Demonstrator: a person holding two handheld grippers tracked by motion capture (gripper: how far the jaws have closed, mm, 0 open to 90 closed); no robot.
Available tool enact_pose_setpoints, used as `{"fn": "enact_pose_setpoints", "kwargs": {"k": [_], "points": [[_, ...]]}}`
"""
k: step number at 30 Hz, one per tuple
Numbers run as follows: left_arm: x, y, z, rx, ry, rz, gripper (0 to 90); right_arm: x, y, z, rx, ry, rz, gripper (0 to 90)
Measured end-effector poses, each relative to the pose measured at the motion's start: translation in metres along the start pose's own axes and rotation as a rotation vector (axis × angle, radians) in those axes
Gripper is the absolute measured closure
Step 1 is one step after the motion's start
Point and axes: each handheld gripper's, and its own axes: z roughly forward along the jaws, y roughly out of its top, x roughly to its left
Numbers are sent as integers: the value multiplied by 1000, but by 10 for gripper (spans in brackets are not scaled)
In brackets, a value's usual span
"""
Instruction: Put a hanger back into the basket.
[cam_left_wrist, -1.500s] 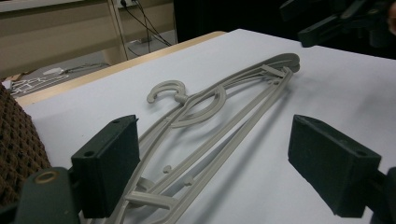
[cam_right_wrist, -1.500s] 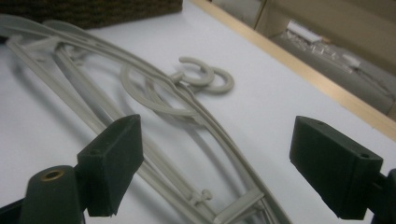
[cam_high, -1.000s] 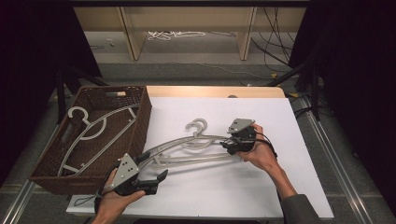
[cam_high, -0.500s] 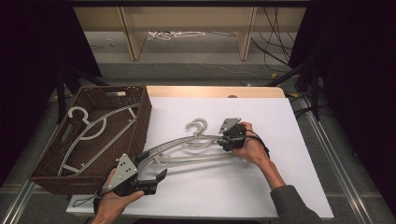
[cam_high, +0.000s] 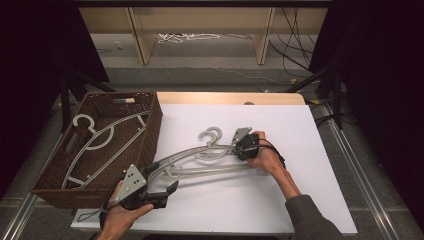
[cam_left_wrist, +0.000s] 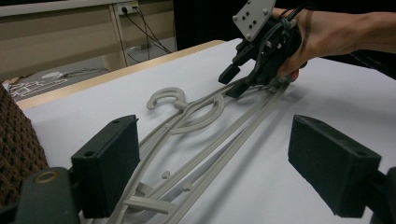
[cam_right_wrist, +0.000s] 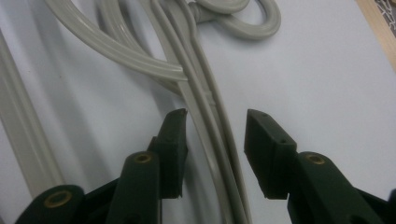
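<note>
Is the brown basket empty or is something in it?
Not empty. The brown basket has one grey hanger lying inside it, while two more hangers lie on the white table.

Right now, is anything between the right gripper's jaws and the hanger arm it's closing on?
Nothing visible. The right gripper straddles the grey hanger arm; its jaws have just been closing, gaps remaining on both sides.

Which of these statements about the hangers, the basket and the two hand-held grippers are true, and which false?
1. A hanger lies in the wicker basket. True.
2. The right hand-held gripper is clamped shut on a hanger. False: its jaws have just been closing, with the arm of a hanger on the table between them, gaps on both sides.
3. The left hand-held gripper is open. True.
4. The table is red. False: white.
</note>
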Motion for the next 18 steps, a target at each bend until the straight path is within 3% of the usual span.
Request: {"fn": "enact_pose_setpoints", "kwargs": {"k": [4,12,13,14,18], "points": [[0,0,0,2,-1,1,163,0,0,3,3,3,-3,648],[1,-1,0,13,-4,2,163,0,0,5,10,-34,-76,775],[1,-1,0,12,-4,-1,163,-1,0,3,11,-36,-101,783],[1,0,0,11,-5,-3,163,-4,0,1,20,-36,-163,789],[1,0,0,18,-3,0,163,0,4,-7,4,-34,-215,806]]}}
